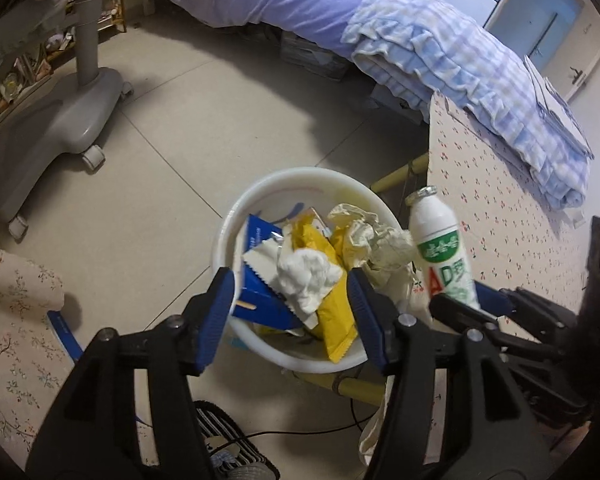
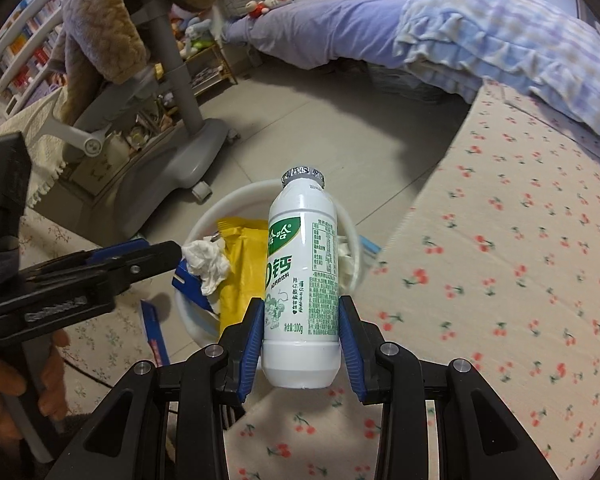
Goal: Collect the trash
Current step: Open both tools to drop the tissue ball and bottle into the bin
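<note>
Clearly, from the left wrist we see our left gripper [image 1: 290, 300] hanging over the white bin [image 1: 236, 216] with its jaws apart and pressing on nothing, the white tissue wad [image 1: 306, 280] lying loose atop the wrappers below, probably just let go. From the right wrist, our right gripper [image 2: 302, 334] clamps the white drink bottle [image 2: 302, 280] upright by its lower body, poised over the bin's rim beside the cherry-print bench [image 2: 500, 280], likely for dropping in next.

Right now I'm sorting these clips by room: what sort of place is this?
Most likely a bedroom at home: a bed with purple sheets and a checked quilt, soft toys on it, and a bookshelf at the far left.
</note>
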`<state>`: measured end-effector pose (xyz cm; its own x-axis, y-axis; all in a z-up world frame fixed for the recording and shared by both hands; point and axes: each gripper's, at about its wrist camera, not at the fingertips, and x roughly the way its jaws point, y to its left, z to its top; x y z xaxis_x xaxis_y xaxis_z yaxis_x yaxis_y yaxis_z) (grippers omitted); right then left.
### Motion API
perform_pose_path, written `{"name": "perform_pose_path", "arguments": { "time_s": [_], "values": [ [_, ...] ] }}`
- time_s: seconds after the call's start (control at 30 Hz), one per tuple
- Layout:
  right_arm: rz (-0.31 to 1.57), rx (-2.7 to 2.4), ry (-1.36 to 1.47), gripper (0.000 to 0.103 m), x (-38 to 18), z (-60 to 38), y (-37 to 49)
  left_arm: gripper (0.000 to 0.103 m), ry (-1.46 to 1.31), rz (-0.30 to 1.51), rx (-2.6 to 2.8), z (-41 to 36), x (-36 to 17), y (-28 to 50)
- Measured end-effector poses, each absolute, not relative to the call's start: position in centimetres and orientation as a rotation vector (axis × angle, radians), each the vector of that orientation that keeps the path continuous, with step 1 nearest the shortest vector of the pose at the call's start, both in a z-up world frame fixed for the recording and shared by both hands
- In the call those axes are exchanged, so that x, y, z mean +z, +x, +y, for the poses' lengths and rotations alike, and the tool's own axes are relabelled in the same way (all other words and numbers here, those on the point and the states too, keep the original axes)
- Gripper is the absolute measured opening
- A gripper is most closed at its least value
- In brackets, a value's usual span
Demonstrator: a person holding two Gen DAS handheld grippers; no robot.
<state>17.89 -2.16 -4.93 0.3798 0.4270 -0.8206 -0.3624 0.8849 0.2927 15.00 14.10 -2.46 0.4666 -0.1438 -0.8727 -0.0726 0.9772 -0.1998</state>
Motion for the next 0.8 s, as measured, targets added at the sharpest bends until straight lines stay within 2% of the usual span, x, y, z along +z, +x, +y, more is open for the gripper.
{"name": "perform_pose_path", "arguments": {
  "time_s": [0.33, 0.37, 0.4, 0.43, 0.63, 0.8],
  "values": [
    [1.076, 0.569, 0.089, 0.039, -6.2, 0.5, 18.8, 0.075, -0.159, 1.079, 0.078, 16.1, -2.1, 14.7],
    [1.074, 0.575, 0.101, 0.045, -6.3, 0.5, 18.9, 0.077, -0.162, 1.081, 0.085, 16.3, -2.1, 14.8],
    [1.082, 0.573, 0.108, 0.059, -6.3, 0.4, 19.1, 0.079, -0.167, 1.083, 0.091, 16.4, -2.2, 14.8],
    [1.085, 0.563, 0.116, 0.063, -6.3, 0.2, 19.2, 0.080, -0.172, 1.086, 0.093, 16.4, -2.2, 14.8],
    [1.057, 0.525, 0.143, 0.064, -4.8, -2.0, 18.6, 0.083, -0.158, 1.094, 0.094, 15.4, -2.2, 14.4],
    [1.032, 0.466, 0.133, 0.065, -2.6, -5.1, 16.4, 0.092, -0.165, 1.079, 0.090, 13.7, -1.5, 12.9]
  ]
}}
